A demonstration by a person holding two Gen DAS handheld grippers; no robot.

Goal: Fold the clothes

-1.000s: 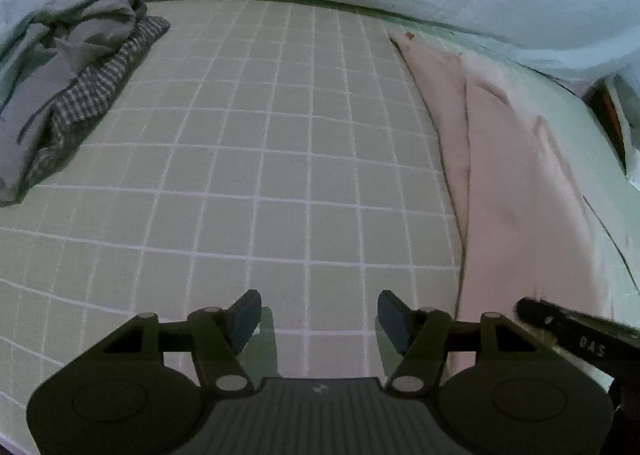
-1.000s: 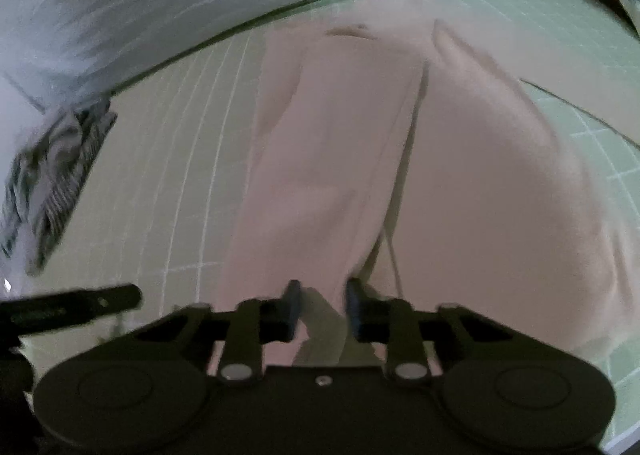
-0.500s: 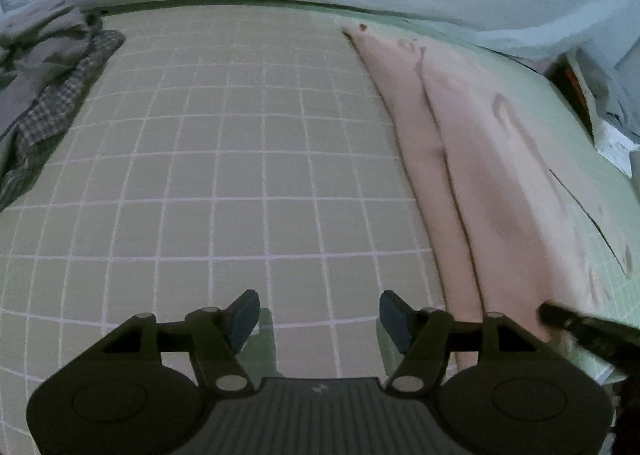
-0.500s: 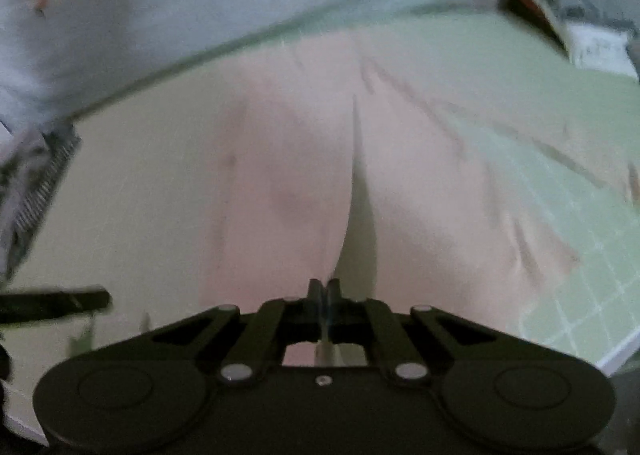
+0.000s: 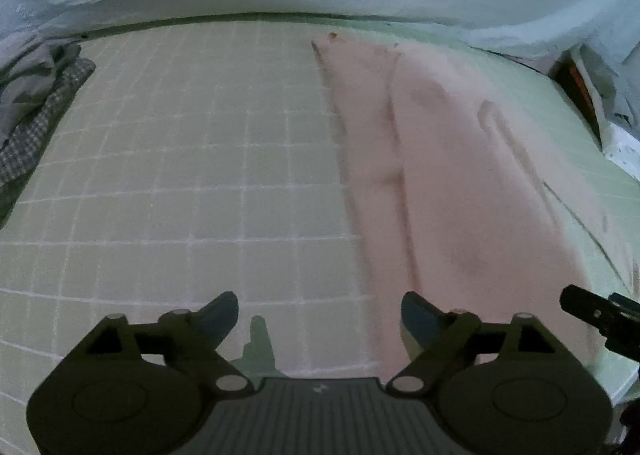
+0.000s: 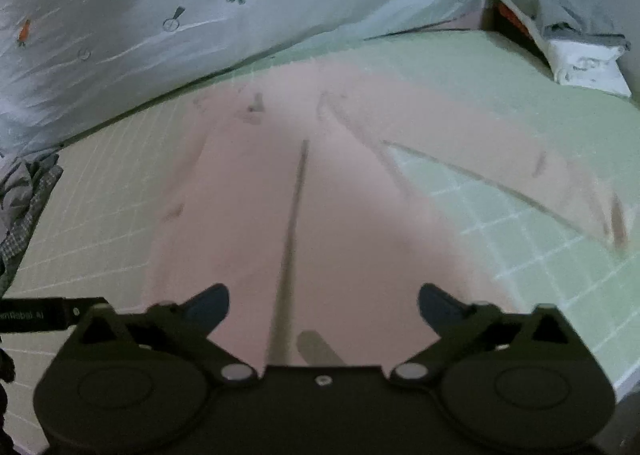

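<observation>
The pink garment (image 6: 320,223) lies spread flat on the green gridded mat (image 5: 180,175), long and narrow, running away from the cameras toward the pale carrot-print bedding (image 6: 200,15) at the far edge. In the right wrist view a dark straight crease or seam runs lengthwise down its middle, splitting it into two panels laid side by side, and from its right side a long strip of the same pink cloth angles off across the mat with a wedge of bare grid between it and the main body. Faint wrinkles and a few small dark marks sit near the far end; the cloth is otherwise smooth. In the left wrist view the garment (image 5: 440,195) fills the right half of the mat, its left edge straight and a lengthwise fold line just inside it. The right tongs (image 6: 323,301) are spread wide and hold nothing, poised over the near end of the garment with the crease between the jaws. The left tongs (image 5: 319,309) are likewise spread wide and empty, the left jaw over bare mat and the right jaw over the garment's near left edge. A crumpled heap of grey and checked clothes (image 5: 36,115) sits at the mat's far left, well apart from the pink piece
</observation>
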